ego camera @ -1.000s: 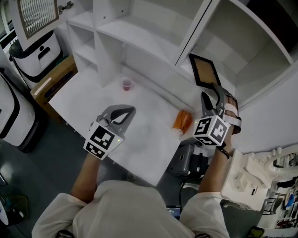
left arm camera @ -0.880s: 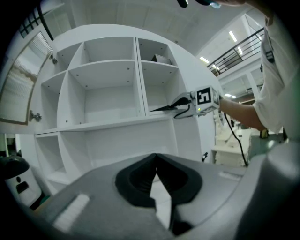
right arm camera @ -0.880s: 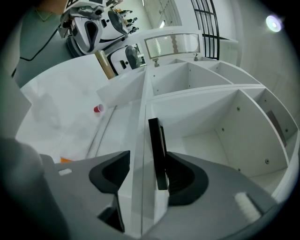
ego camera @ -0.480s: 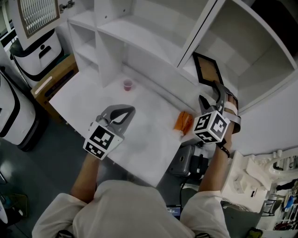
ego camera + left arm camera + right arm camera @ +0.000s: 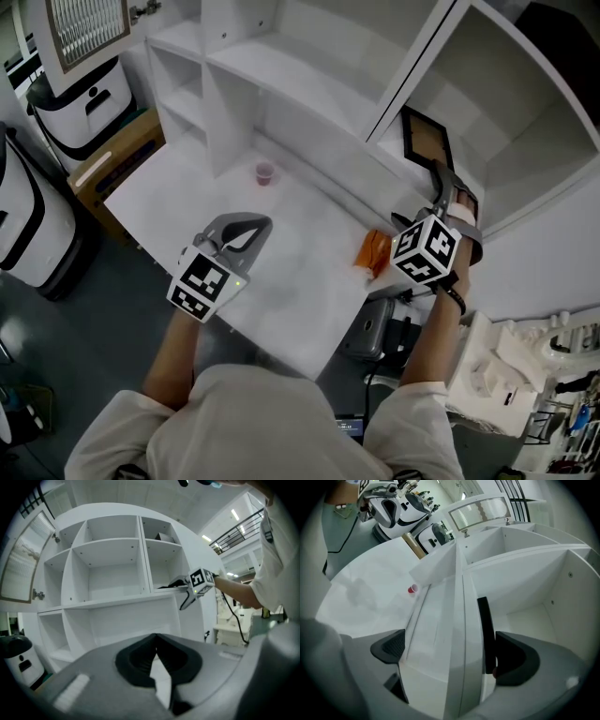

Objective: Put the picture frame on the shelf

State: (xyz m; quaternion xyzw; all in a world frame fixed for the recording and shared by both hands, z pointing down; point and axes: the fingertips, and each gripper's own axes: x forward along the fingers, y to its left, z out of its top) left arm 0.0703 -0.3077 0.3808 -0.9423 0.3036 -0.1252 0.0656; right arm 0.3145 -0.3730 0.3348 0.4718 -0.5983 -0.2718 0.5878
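My right gripper (image 5: pixel 450 653) has its jaws spread wide, just opened, with the pads pressing on nothing. The black picture frame (image 5: pixel 485 630) stands upright between them, close by the right pad, in a compartment of the white shelf (image 5: pixel 543 616). My left gripper (image 5: pixel 157 660) hangs closed and empty above the table (image 5: pixel 178 192).

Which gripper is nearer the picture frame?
Right. The right gripper is at the picture frame on the shelf, jaws just opening, frame between them; the left gripper hovers over the table, well away.
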